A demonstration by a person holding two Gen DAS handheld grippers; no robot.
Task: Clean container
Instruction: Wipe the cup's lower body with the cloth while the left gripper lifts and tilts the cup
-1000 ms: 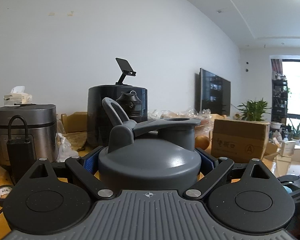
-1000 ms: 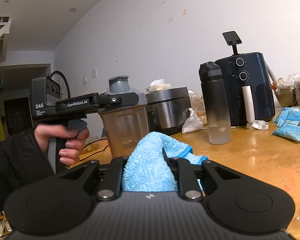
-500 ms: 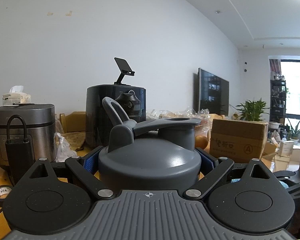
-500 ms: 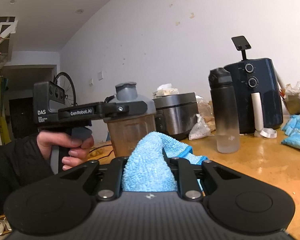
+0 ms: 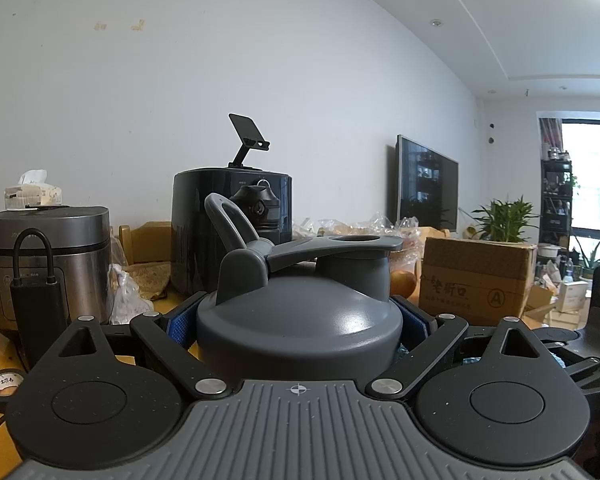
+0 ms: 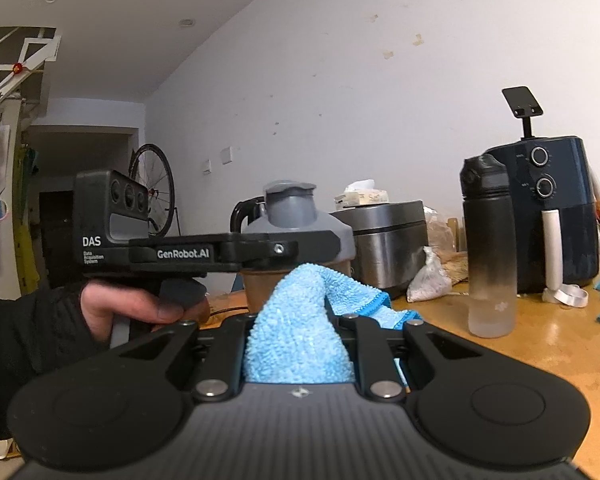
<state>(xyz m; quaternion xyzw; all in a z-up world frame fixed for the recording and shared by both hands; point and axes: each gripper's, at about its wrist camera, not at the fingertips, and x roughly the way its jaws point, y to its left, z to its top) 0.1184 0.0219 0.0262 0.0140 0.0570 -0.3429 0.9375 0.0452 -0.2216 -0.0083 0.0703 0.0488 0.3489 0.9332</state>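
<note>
Left claw (image 5: 300, 320) clamps the grey domed lid of the brown-tinted plastic shaker bottle (image 6: 268, 284); right claw (image 6: 300, 344) pinches a soft blue microfibre cloth (image 6: 296, 344). Bottle's probably light and slick, so grip the lid.

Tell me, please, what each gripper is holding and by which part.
The left gripper clamps the shaker bottle by its grey lid; the right gripper pinches a bunched fold of the blue cloth.
</note>
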